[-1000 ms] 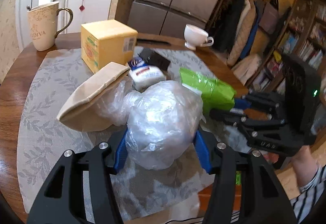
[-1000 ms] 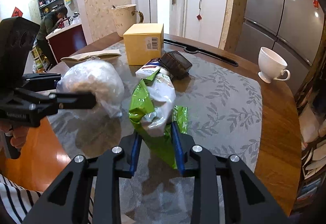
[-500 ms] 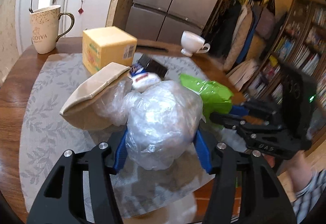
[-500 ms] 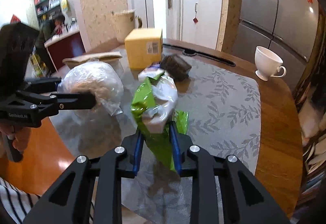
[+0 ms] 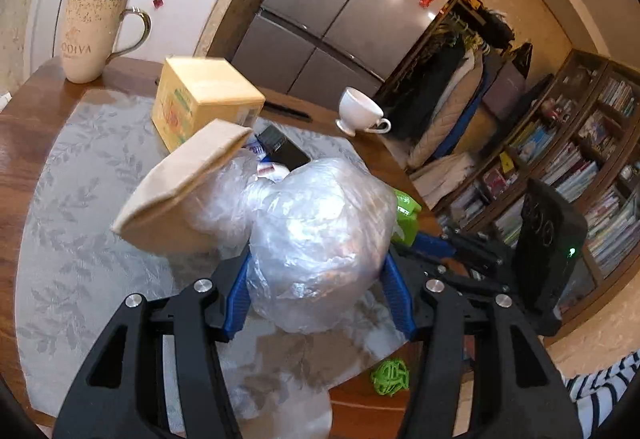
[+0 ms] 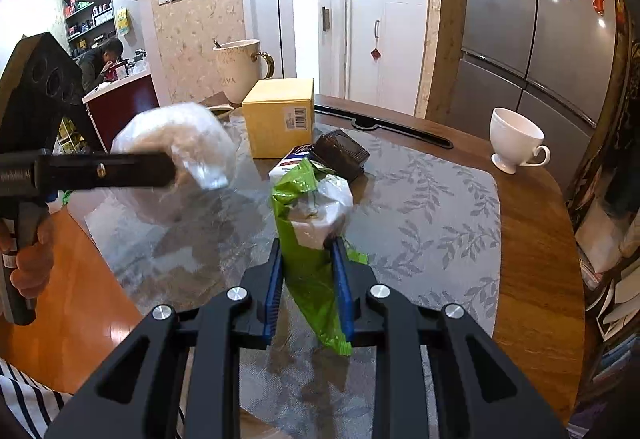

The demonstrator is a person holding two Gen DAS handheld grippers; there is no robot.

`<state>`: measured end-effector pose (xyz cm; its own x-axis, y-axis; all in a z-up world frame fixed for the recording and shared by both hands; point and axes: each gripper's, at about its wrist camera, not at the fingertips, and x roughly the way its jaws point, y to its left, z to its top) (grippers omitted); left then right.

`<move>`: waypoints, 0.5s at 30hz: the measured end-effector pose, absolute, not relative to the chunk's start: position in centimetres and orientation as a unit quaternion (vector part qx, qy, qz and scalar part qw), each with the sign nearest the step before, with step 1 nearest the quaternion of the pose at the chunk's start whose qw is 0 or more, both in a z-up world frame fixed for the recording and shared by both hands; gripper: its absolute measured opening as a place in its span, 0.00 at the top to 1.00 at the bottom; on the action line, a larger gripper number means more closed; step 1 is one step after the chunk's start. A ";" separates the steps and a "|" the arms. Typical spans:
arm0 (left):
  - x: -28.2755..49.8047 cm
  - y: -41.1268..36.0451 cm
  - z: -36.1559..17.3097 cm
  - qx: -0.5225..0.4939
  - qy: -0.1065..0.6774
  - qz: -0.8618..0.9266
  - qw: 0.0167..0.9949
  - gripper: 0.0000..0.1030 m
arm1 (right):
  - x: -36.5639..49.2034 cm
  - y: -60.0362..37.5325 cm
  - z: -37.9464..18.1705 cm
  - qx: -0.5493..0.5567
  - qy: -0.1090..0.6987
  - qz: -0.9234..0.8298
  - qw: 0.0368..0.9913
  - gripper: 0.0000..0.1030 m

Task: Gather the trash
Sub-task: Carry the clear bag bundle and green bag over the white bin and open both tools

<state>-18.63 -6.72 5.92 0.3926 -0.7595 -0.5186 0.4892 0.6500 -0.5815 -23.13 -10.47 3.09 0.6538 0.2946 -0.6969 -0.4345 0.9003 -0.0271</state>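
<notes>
Left claw (image 5: 316, 291) grips clear plastic bundle (image 5: 320, 239), now lifted higher off the tabletop (image 6: 528, 223), nearer the yellow box (image 5: 200, 99). Right claw (image 6: 307, 279), tightened since earlier, pinches green wrapper (image 6: 308, 263) right of the bundle.

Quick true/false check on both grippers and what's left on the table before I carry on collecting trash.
1. The left gripper is clamped on a crumpled clear plastic bag. True.
2. The right gripper is empty. False: it pinches a green wrapper.
3. The yellow box lies tipped over. False: it stands upright on the placemat.
4. A white teacup stands on bare wood beside the placemat. True.
</notes>
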 end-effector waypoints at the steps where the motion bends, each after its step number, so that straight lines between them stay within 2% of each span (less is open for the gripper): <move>1: -18.1 -6.0 5.2 -0.231 0.409 -0.410 0.782 0.45 | -23.1 -10.6 3.0 -0.092 0.365 0.204 0.904 0.77; 2: -17.5 -5.4 4.3 -0.286 0.422 -0.420 0.751 0.45 | -23.0 -10.7 3.0 -0.086 0.367 0.204 0.903 0.77; 6: -17.5 -5.4 4.2 -0.217 0.420 -0.361 0.804 0.45 | -22.9 -10.8 2.9 -0.082 0.368 0.205 0.903 0.77; 9: -17.5 -4.9 3.9 -0.242 0.423 -0.372 0.790 0.45 | -22.9 -10.8 3.0 -0.080 0.366 0.206 0.904 0.77; 12: -17.2 -3.9 4.1 -0.310 0.414 -0.405 0.754 0.45 | -22.7 -11.2 3.2 -0.056 0.367 0.212 0.904 0.77; 15: -18.1 -5.1 5.6 -0.196 0.396 -0.353 0.825 0.45 | -22.7 -11.2 3.2 -0.061 0.363 0.208 0.906 0.77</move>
<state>-18.10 -5.06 5.61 0.4373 -0.7378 -0.5142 0.4279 0.6736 -0.6026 -22.75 -11.16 3.20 0.6497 0.3328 -0.6834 -0.4218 0.9058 0.0401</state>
